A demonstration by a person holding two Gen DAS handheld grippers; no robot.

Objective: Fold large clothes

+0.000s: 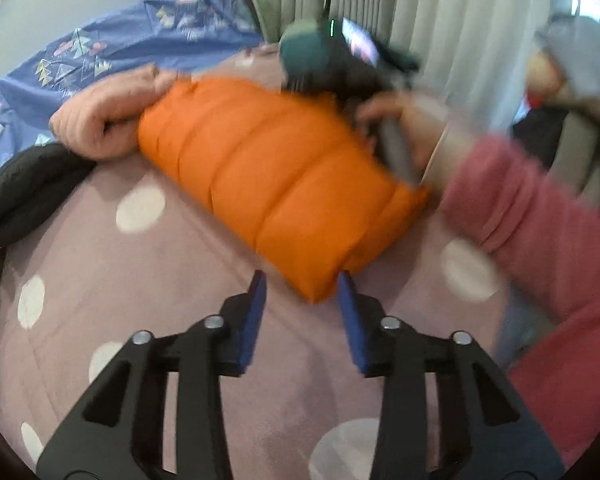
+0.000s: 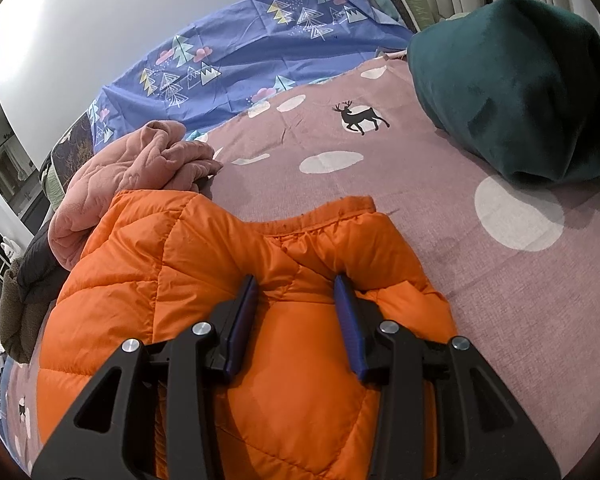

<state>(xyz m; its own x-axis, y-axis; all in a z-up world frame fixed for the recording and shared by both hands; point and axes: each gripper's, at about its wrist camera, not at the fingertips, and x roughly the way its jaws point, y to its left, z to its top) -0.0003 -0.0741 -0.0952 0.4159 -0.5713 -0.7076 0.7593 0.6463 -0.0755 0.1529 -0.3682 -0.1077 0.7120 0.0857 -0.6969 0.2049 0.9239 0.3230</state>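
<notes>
The right gripper (image 2: 296, 284) presses down into the orange puffer jacket (image 2: 228, 304), its jaws spread wide with a bulge of the quilted fabric between them but not pinched. The left gripper (image 1: 302, 280) holds nothing — its jaws stand equally wide, just beside the jacket's near corner over the mauve dotted bedspread (image 1: 100, 280). The jacket lies folded into a thick bundle on the bed, touching a crumpled pink garment (image 2: 136, 176) at its far end — a dark green blanket (image 2: 516, 88) sits well apart.
</notes>
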